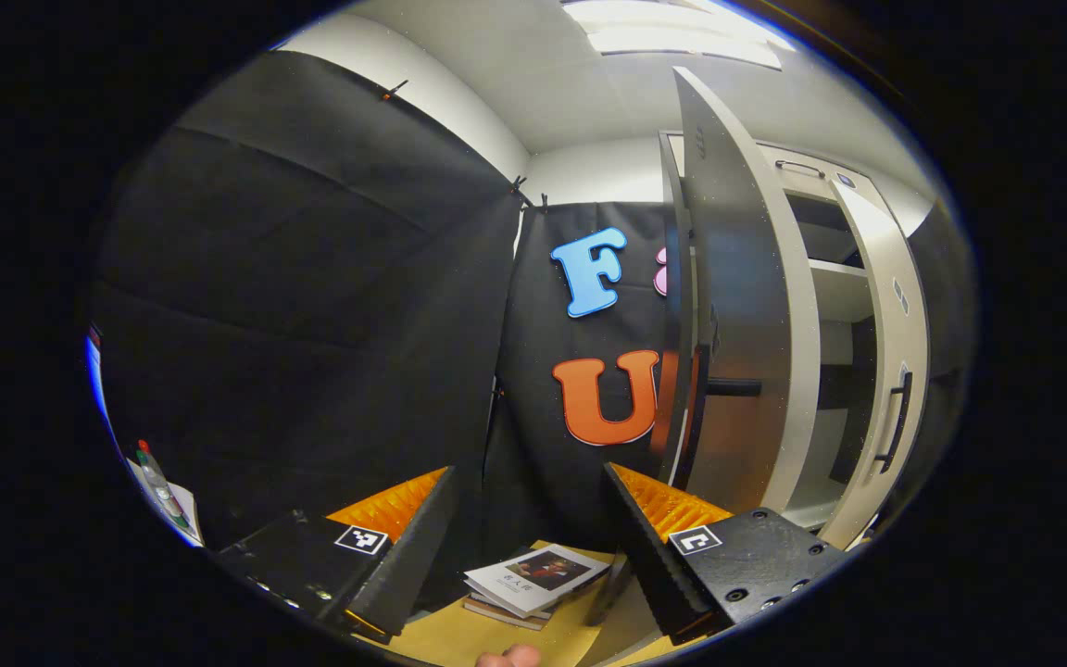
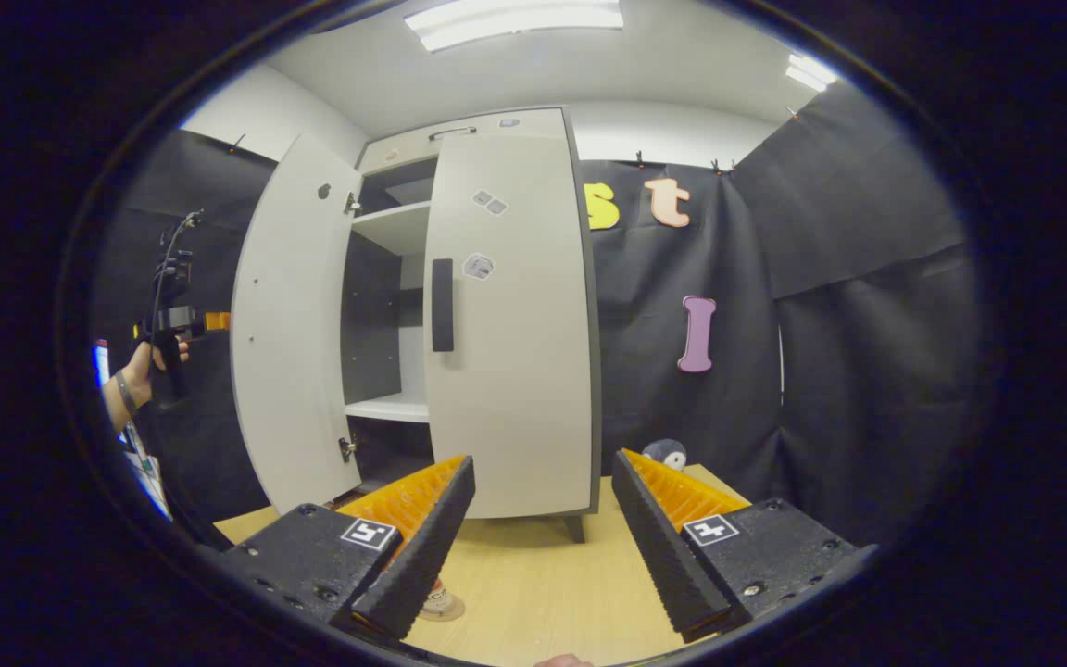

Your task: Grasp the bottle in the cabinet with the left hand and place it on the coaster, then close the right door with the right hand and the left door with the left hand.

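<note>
At the far left of the right gripper view a hand [image 2: 140,371] holds the left gripper [image 2: 209,321] up beside the left door [image 2: 288,352], which stands wide open; how its jaws stand cannot be told there. The right door [image 2: 510,371] at centre is shut or nearly so. The left gripper view catches the bottle [image 1: 158,484] at its lower left edge, its footing cropped, books [image 1: 538,579] at bottom centre, and the left door's edge right of centre. Both the left gripper's jaws and those of the right gripper [image 2: 543,528] gape wide, holding and touching nothing. A coaster [image 2: 441,604] lies on the table [image 2: 543,593] at bottom centre.
</note>
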